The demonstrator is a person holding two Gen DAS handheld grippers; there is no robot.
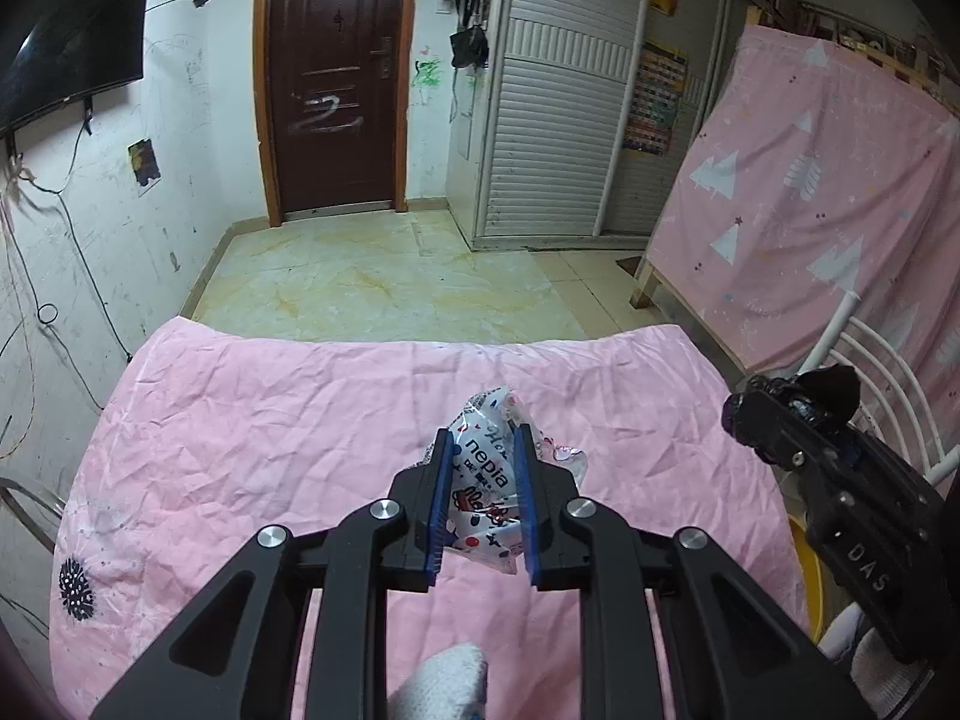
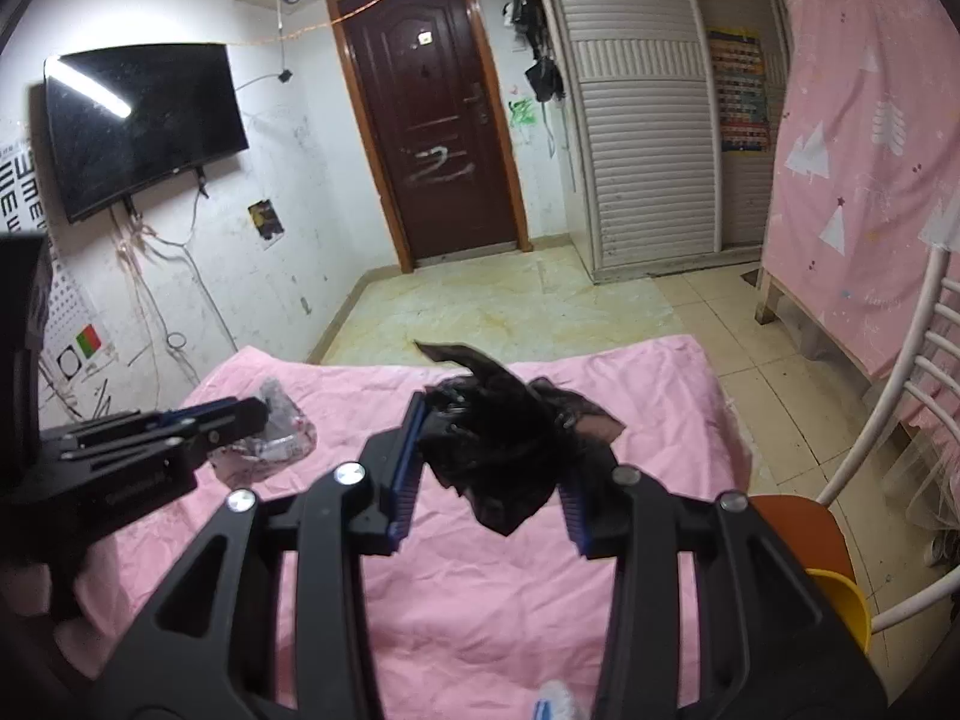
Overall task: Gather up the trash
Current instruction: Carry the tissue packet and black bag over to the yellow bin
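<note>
Nepia wrapper (image 1: 487, 483) btwn left gripper (image 1: 482, 501) jaws.

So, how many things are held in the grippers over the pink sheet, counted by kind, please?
Printed plastic wrapper, held in the left gripper: 1
Black plastic bag, held in the right gripper: 1
Total: 2, both above the pink sheet.

Black linkages (image 1: 372, 588) (silver screws), blue jaws.
</note>
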